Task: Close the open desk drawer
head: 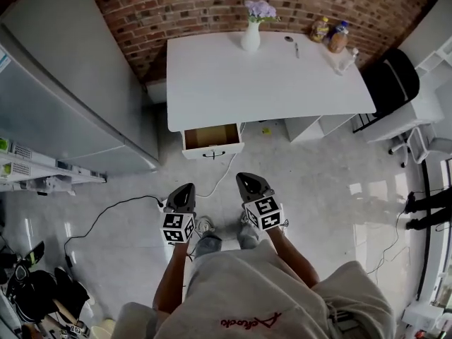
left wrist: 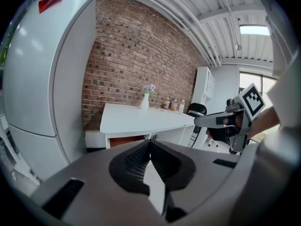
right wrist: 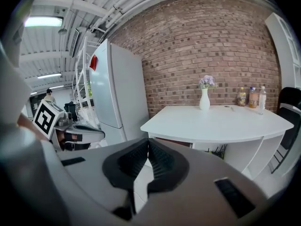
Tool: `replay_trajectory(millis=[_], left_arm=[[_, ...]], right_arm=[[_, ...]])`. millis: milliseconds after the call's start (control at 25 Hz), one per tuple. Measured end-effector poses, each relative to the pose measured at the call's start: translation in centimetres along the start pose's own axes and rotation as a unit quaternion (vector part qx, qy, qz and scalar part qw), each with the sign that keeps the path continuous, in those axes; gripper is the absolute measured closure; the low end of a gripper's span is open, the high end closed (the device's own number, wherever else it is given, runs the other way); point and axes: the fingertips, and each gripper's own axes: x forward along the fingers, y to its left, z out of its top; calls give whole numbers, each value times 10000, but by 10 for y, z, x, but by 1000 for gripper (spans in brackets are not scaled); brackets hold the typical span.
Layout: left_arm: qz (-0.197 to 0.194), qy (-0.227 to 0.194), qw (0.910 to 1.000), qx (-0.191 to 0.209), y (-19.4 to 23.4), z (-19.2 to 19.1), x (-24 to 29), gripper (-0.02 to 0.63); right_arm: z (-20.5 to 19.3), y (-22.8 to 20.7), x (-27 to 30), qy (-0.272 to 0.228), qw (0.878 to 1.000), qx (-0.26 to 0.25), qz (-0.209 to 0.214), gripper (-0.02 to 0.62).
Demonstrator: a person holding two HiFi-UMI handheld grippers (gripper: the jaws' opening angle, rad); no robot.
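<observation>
Since both grippers are held out low in front of the person, they're met first in the head view: the left gripper (head: 185, 189) and the right gripper (head: 248, 180) are pointed at the desk, side by side but apart. Both sets of jaws are pressed fully together with nothing caught between them, which is confirmed in each gripper view, so nothing is being carried. Off to the left, a black cable (head: 106, 214) is strung across the shiny floor (head: 304, 182), and a white cord (head: 222, 175) is run between the grippers up toward the desk. Further out, the drawer (head: 212, 138) is found pulled out from the left end of the desk (head: 261, 83), with its brown inside exposed and a dark handle (head: 213, 154) seen on its white front. It's kept well apart from both grippers. A fridge (head: 63, 97) is stood to the left of the desk. At the far edge of the desktop a white vase (head: 251, 37) with purple flowers is set upright, a few bottles (head: 328, 34) are grouped to its right, and a black chair (head: 390, 83) is parked at the right end. Everything is backed by a brick wall (head: 212, 6).
</observation>
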Motion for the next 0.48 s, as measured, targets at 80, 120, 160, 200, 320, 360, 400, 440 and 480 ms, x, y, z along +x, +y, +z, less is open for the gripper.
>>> replay_trajectory(millis=[80, 120, 160, 200, 320, 360, 400, 440, 480], left_arm=[[33, 30, 10000, -41, -2, -3, 5, 594], [37, 55, 10000, -59, -3, -6, 7, 594], [36, 87, 9999, -80, -3, -9, 8, 594], [31, 120, 9999, -103, -4, -13, 10, 594], [-24, 248, 9996, -128, -4, -25, 16, 594], [-53, 294, 9995, -127, -3, -30, 20, 594], [-80, 342, 9993, -141, -2, -35, 23, 594], [-106, 397, 9990, -168, -1, -42, 25, 594], [-132, 456, 9987, -199, 1, -50, 27, 594]], right_arm=[[-3, -7, 6, 65, 9999, -27, 74, 578], [-6, -9, 8, 107, 9999, -30, 104, 578], [-10, -11, 11, 156, 9998, -26, 126, 578], [-15, -13, 14, 210, 9997, -20, 143, 578], [-30, -17, 24, 361, 9992, 21, 174, 578], [-36, -19, 28, 401, 9990, 46, 175, 578], [-42, -20, 32, 443, 9988, 74, 170, 578], [-49, -20, 35, 493, 9986, 107, 161, 578], [-56, -18, 38, 548, 9983, 144, 148, 578]])
